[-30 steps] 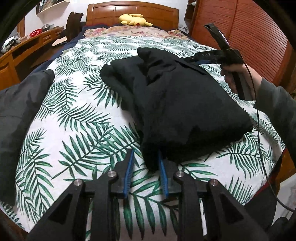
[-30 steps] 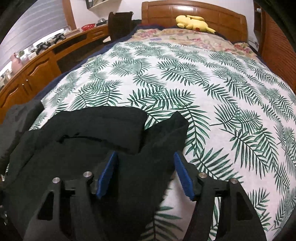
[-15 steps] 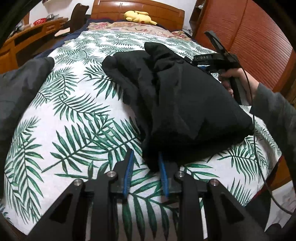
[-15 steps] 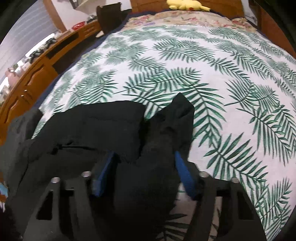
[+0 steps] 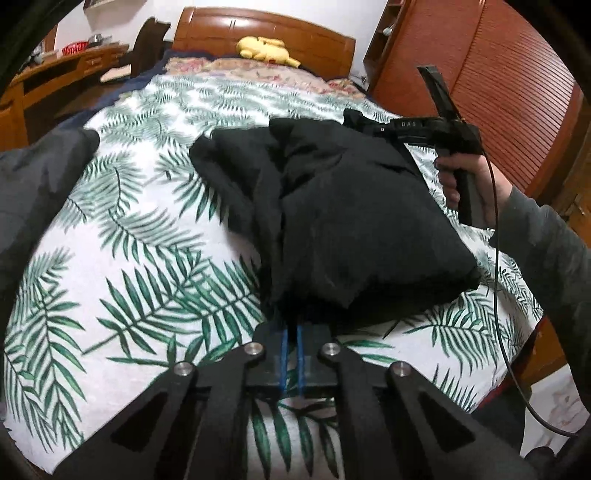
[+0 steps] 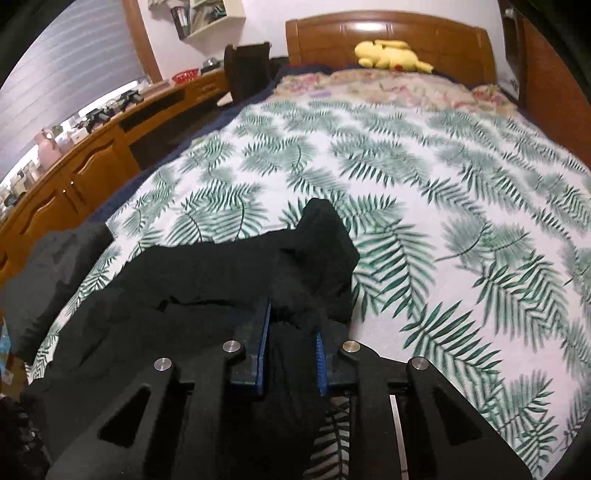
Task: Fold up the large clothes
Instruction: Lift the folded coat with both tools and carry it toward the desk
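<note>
the left gripper [image 5: 291, 334] reaches level over the leaf-print bedspread [image 5: 140, 266], blue pads pinched on the near edge of the black garment [image 5: 351, 221]. the right gripper [image 6: 291, 332] bites a bunched fold at the garment's far side. beyond the garment, a yellow plush toy [image 6: 391, 55] lies by the wooden headboard [image 6: 406, 33].

— Where is there room to pass on the palm-leaf printed white bedspread [image 6: 461, 229]?

— Its far half lies bare up to the floral pillows [image 6: 391, 88] and the yellow plush toy [image 6: 391, 55].

— And what blocks the way?

— The bunched black padded jacket [image 5: 351, 206] fills the near middle; a dark grey garment [image 5: 33, 192] crowds the left edge, the long wooden desk [image 6: 92, 158] beyond.
</note>
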